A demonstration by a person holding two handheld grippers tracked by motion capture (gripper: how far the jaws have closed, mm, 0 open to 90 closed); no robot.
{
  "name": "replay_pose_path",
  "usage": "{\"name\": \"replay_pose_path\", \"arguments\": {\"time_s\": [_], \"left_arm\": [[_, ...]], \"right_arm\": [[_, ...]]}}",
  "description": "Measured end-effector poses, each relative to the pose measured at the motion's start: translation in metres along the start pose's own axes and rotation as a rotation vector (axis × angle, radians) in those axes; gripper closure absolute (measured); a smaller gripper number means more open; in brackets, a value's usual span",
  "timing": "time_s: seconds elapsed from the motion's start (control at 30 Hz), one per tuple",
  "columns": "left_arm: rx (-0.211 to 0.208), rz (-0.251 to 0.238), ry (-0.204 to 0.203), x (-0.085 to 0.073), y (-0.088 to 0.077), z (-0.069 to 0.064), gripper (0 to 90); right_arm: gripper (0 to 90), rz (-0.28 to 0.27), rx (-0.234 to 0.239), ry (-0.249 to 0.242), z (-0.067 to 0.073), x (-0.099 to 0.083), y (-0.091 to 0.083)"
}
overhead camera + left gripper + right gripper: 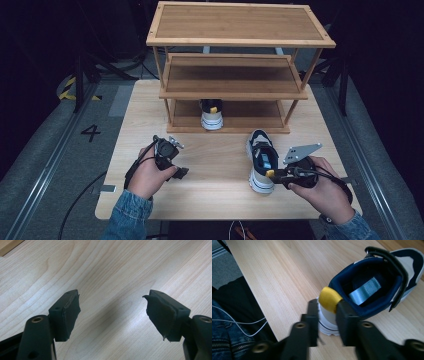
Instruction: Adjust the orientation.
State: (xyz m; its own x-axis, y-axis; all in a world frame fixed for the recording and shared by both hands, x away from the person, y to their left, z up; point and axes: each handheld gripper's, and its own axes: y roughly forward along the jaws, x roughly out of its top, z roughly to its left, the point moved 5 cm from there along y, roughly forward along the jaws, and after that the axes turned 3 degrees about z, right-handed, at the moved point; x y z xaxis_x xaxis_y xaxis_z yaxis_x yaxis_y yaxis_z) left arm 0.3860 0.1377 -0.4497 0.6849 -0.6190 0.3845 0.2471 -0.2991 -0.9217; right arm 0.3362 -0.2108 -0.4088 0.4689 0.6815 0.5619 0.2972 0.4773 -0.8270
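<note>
While the right gripper [272, 173] sits at the lower right of the high view, its jaws stand a little apart at the heel of a shoe [261, 159], with the yellow tab [270, 173] there lying between them. From the right gripper view the tab [330, 299] shows just above the two jaws, at the back rim of the shoe [372, 287], which fills the upper right of that frame; one jaw lies against the white heel and the other against the dark blue collar, but whether the pads press on the heel I cannot tell. That shoe lies on the table [215, 165] right of centre, toe pointing up the frame toward the rack [235, 90], heel toward the bottom edge. A second shoe [211, 115] stands on the rack's bottom shelf, near the middle of the frame, heel toward the camera and well apart from the first. At the lower left of the high view the left gripper [181, 173] is held low over bare wood, well apart from both shoes. Seen from the left gripper view, its jaws are spread wide, with nothing between them but the table [112, 277]; one pad [68, 315] sits at lower left, the other at lower right.
</note>
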Motion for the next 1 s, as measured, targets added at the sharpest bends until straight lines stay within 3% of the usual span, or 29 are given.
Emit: {"name": "replay_pose_path", "arguments": {"time_s": [0.1, 0.13, 0.37, 0.57, 0.7, 0.87, 1.0], "left_arm": [[-0.001, -0.003, 0.002, 0.0, 0.0, 0.001, 27.3], [-0.002, -0.002, -0.002, -0.001, 0.0, 0.002, 27.3], [-0.012, 0.011, -0.025, -0.016, 0.004, 0.005, 27.2], [0.003, 0.029, -0.044, -0.029, 0.006, 0.012, 26.3], [0.0, 0.035, -0.057, -0.036, 0.008, 0.015, 25.9], [0.003, 0.043, -0.086, -0.044, 0.009, 0.018, 24.6], [0.005, 0.04, -0.086, -0.046, 0.008, 0.019, 24.6]], "right_arm": [[58.6, -0.019, -0.011, -0.014, 0.001, 0.002, -0.002], [51.3, -0.044, -0.034, -0.039, 0.0, 0.005, -0.003], [50.6, -0.056, -0.028, -0.061, -0.004, 0.017, -0.001], [48.7, -0.017, 0.01, -0.066, -0.008, 0.022, 0.02], [48.5, 0.039, 0.043, -0.059, -0.012, 0.024, 0.04], [50.4, 0.102, 0.067, -0.054, -0.013, 0.022, 0.053], [51.4, 0.145, 0.077, -0.051, -0.012, 0.019, 0.06]]}}
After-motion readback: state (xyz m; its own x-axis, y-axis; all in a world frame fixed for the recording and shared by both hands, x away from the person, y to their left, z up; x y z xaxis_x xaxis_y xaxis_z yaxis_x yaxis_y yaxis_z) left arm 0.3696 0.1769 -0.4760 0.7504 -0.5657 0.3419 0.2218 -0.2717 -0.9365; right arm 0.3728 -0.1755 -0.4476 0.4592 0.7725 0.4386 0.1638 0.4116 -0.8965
